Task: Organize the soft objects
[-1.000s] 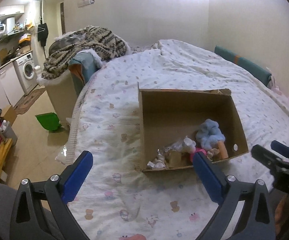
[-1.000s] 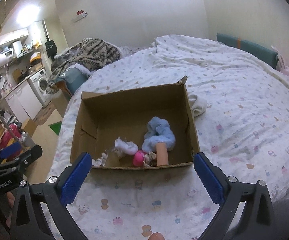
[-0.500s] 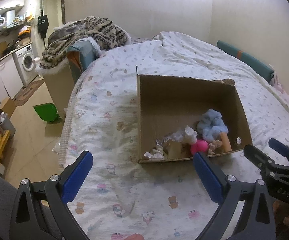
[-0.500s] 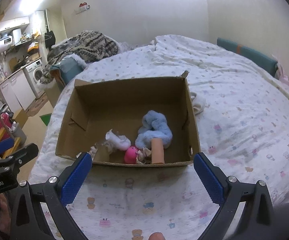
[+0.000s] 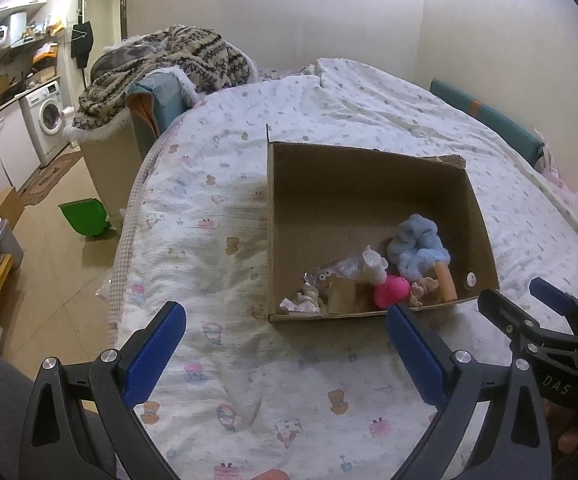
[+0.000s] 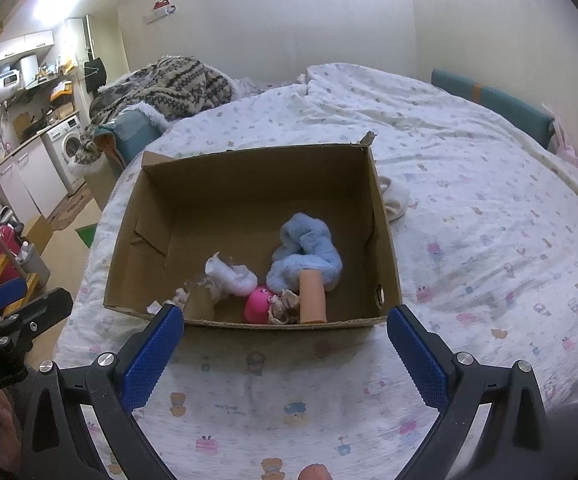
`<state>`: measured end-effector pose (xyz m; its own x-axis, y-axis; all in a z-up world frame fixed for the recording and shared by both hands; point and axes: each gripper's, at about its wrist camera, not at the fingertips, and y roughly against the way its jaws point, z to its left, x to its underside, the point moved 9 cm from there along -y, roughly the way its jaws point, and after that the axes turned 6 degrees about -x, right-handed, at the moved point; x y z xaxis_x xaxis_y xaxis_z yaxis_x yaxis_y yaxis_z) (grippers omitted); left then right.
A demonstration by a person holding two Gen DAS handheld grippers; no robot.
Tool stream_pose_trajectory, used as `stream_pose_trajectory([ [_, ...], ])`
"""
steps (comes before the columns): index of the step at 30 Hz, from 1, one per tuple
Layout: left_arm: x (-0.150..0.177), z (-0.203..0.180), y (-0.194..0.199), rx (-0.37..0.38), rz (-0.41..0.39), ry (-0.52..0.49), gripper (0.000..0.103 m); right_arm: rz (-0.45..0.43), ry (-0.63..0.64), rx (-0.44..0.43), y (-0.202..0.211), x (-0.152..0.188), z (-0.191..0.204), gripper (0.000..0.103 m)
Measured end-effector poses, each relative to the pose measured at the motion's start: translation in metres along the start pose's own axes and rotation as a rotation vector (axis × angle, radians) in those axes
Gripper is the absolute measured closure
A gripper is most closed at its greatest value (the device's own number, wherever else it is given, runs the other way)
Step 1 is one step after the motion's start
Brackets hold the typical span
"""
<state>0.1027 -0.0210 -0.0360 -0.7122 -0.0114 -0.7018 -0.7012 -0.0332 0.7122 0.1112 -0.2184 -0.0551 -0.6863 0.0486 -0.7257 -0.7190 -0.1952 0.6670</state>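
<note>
We hold both tongs, left gripper [image 5: 285, 344] and right gripper [image 6: 285, 344], wide and empty before the brown cardboard box [image 6: 385, 248]; next we should reach for the fluffy light-blue cloth [image 6: 309, 252].

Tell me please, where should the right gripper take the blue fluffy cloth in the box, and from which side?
Take the blue fluffy cloth at its raised far loop, coming down from above with the right gripper wide open. The box walls block any sideways approach, and the cloth's near end lies against the peach tube and pink toy, so the far hump is probably the freest part.
</note>
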Motion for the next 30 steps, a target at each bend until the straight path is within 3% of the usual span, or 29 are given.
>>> stream_pose_trajectory([
  [30, 0.0003, -0.0009, 0.0001, 0.004, -0.001, 0.003, 0.003, -0.001, 0.003, 0.009, 0.0009, 0.0004, 0.0002, 0.0],
])
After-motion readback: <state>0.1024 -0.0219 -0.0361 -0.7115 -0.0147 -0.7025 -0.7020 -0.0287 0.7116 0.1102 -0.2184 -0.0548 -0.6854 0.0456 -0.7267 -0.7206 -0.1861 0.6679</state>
